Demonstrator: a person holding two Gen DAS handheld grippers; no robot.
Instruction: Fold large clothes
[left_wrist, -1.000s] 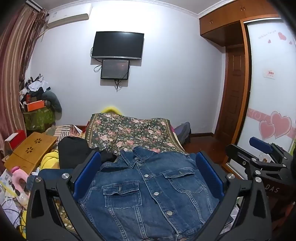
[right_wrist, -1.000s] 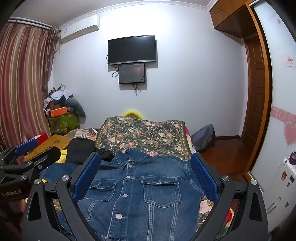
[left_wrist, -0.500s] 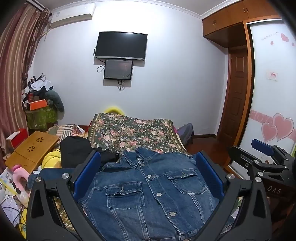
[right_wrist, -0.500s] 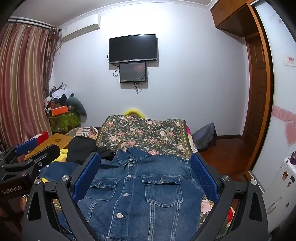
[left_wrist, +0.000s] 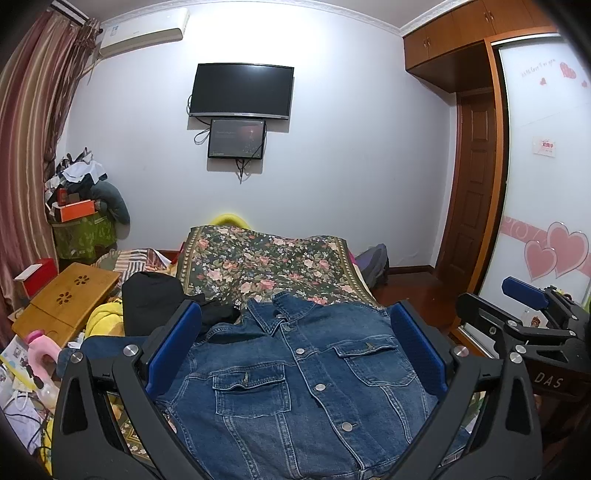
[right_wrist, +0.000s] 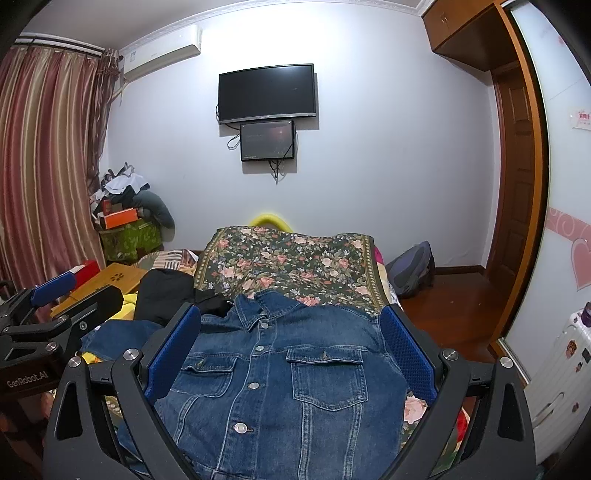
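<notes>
A blue denim jacket (left_wrist: 295, 384) (right_wrist: 280, 376) lies front up and buttoned on the bed, collar toward the far wall. One sleeve reaches out to the left (left_wrist: 107, 347). My left gripper (left_wrist: 295, 332) hovers above the jacket's chest, open, with nothing between its blue pads. My right gripper (right_wrist: 291, 328) hangs above the same jacket, open and empty as well. Each gripper shows at the edge of the other's view, the right one (left_wrist: 524, 314) and the left one (right_wrist: 51, 306).
A floral bedspread (left_wrist: 266, 258) covers the bed beyond the collar. Black clothing (left_wrist: 155, 299) and yellow fabric (left_wrist: 99, 317) lie left of the jacket. A wooden lap desk (left_wrist: 66, 299) and clutter fill the left. A backpack (right_wrist: 410, 269), wooden floor and a wardrobe door (left_wrist: 539, 206) are on the right.
Both views have tilted slightly upward, so the jacket sits a little lower in frame. Both grippers stay open above it; the jacket has not moved.
</notes>
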